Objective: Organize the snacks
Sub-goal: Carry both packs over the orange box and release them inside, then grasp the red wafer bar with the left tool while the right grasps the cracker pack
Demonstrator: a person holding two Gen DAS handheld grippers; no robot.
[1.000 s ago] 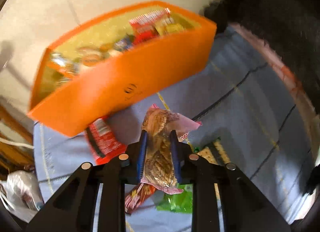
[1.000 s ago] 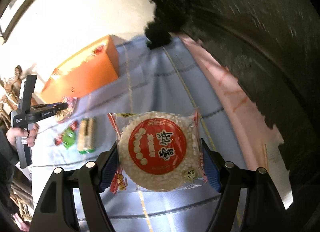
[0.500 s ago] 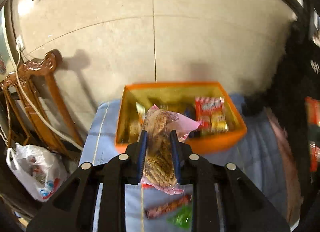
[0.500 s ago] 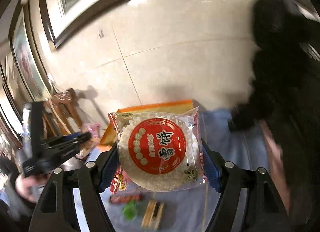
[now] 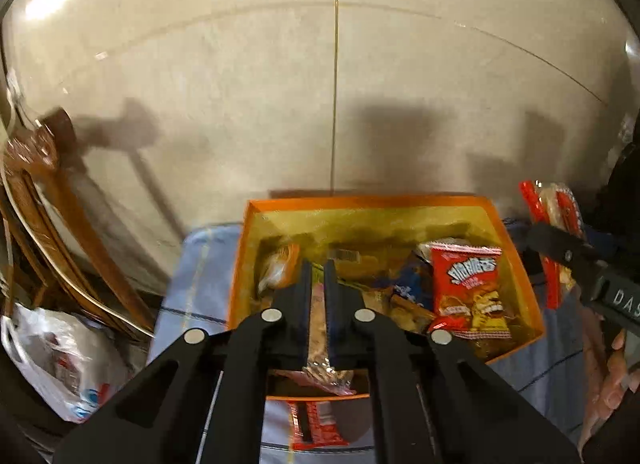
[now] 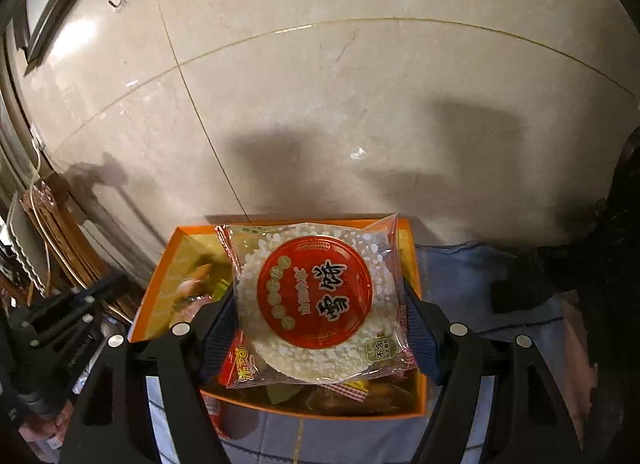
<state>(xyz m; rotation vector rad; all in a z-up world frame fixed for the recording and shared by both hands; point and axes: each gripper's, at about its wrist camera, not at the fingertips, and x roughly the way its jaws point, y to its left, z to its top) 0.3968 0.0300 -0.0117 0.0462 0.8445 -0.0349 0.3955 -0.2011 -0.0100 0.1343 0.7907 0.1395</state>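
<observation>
From the left wrist view I see my left gripper poised over the orange box, its fingers pressed almost together and pinching a thin snack packet that shows as a pale strip in the narrow slot between them, with its crinkled end hanging out just below. The box sits on a desk covered by a blue cloth, up against a tiled wall, and it already holds a red chip bag on its right side among other wrappers. A red wrapper lies on the cloth just in front of the box. On the right wrist view my right gripper hangs above the same box, its fingers spread wide and clamped on the two sides of a round rice cracker pack with a red label, held flat and facing the camera. At the left edge stands a wooden chair with a white plastic bag beneath it.
</observation>
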